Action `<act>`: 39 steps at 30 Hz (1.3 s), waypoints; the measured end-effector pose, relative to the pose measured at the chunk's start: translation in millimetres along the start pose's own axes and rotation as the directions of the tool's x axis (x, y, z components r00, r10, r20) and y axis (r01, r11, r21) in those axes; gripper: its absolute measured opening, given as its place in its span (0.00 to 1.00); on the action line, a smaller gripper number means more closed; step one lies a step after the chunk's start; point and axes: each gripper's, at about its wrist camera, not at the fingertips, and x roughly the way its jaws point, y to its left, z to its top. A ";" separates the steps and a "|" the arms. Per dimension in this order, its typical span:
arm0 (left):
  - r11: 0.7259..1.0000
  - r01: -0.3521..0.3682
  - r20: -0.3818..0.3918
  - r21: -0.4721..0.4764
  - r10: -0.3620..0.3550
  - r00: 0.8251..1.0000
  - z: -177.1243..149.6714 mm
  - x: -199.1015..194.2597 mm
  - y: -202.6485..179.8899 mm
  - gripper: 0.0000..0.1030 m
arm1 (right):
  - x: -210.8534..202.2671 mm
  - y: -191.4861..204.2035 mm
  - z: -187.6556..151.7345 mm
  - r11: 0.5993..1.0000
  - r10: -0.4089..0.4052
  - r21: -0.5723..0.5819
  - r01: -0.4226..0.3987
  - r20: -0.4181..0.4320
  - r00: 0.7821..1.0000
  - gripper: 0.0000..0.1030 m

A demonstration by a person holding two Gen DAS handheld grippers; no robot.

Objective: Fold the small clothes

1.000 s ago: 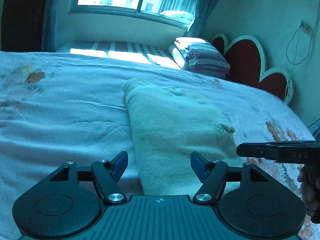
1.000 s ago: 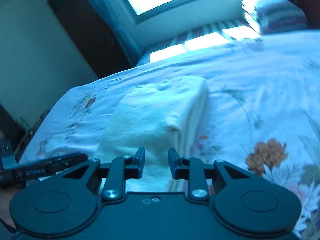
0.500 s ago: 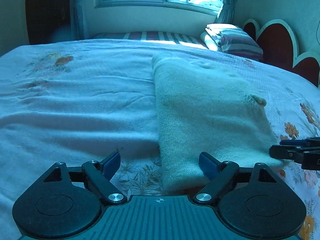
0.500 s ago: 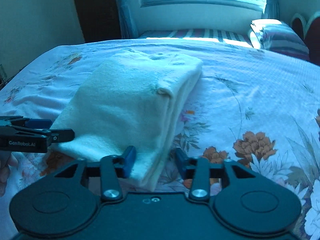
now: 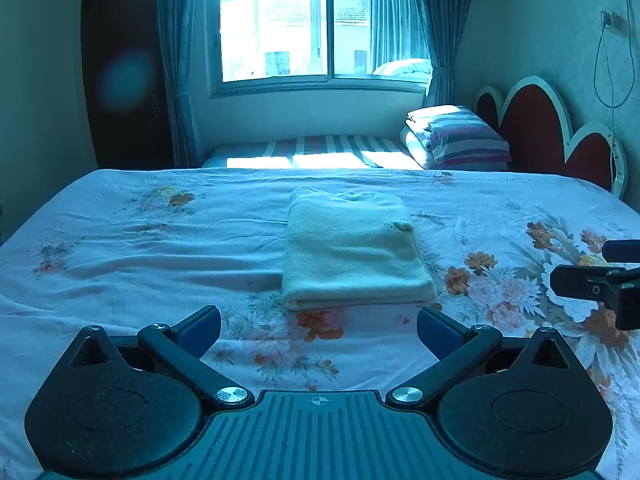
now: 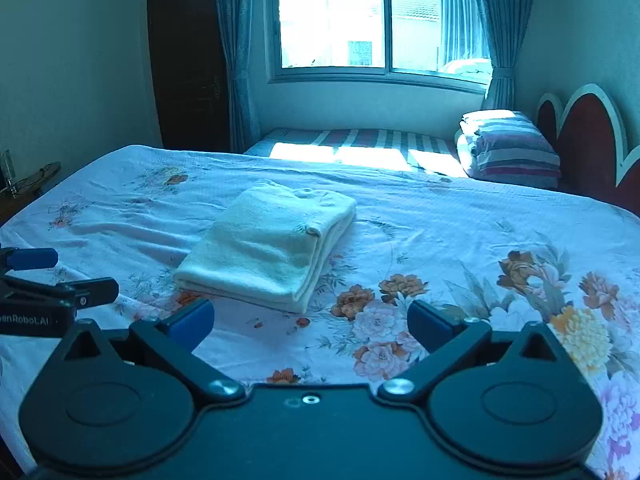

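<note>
A pale cream garment (image 5: 352,252) lies folded into a neat rectangle on the floral bedsheet (image 5: 140,264); it also shows in the right wrist view (image 6: 272,244). My left gripper (image 5: 319,330) is open and empty, held back from the garment's near edge. My right gripper (image 6: 310,322) is open and empty, also short of the garment and to its right. The right gripper's fingers (image 5: 592,276) show at the right edge of the left wrist view. The left gripper's fingers (image 6: 48,276) show at the left edge of the right wrist view.
A stack of striped bedding (image 5: 456,136) lies beyond the bed near a red scalloped headboard (image 5: 560,140). A window (image 5: 320,28) with curtains is at the back. A dark wardrobe (image 6: 184,56) stands at the left. A low side table (image 6: 28,184) sits beside the bed.
Both grippers have let go of the folded garment, opened wider and pulled back and up from it. The garment stays folded on the bed.
</note>
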 end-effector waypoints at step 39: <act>0.996 0.084 0.145 -0.017 -0.080 0.986 -14.8 -106.0 -27.5 1.00 | -111.3 6.5 -27.8 0.996 -0.088 0.049 0.081 0.148 0.985 1.00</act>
